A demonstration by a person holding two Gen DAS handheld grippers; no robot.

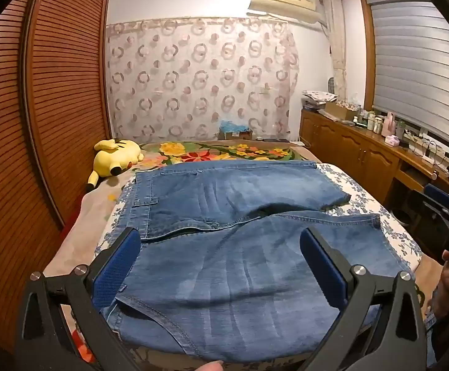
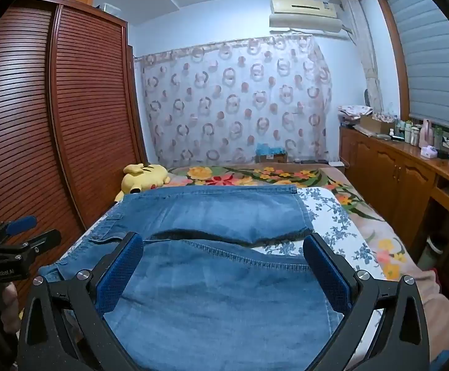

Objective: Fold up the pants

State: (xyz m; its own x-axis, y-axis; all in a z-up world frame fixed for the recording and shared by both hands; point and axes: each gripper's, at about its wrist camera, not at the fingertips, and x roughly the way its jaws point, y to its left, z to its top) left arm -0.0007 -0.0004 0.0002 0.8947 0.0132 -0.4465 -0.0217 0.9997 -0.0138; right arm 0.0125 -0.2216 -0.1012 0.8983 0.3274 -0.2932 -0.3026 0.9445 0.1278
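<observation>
Blue denim pants (image 1: 233,213) lie spread flat on the bed, waistband to the left, both legs running right. They also show in the right wrist view (image 2: 212,216). My left gripper (image 1: 219,241) is open and empty, hovering over the near leg close to the waist. My right gripper (image 2: 222,247) is open and empty, over the near leg close to its hem. The left gripper also shows at the left edge of the right wrist view (image 2: 23,232), and the right gripper at the right edge of the left wrist view (image 1: 446,210).
The bed has a white floral sheet (image 1: 363,198) over a flowered blanket (image 1: 224,151). A yellow plush toy (image 1: 116,157) lies at the far left. A louvred wooden wardrobe (image 1: 39,108) stands left; a wooden cabinet (image 1: 363,151) with bottles runs along the right.
</observation>
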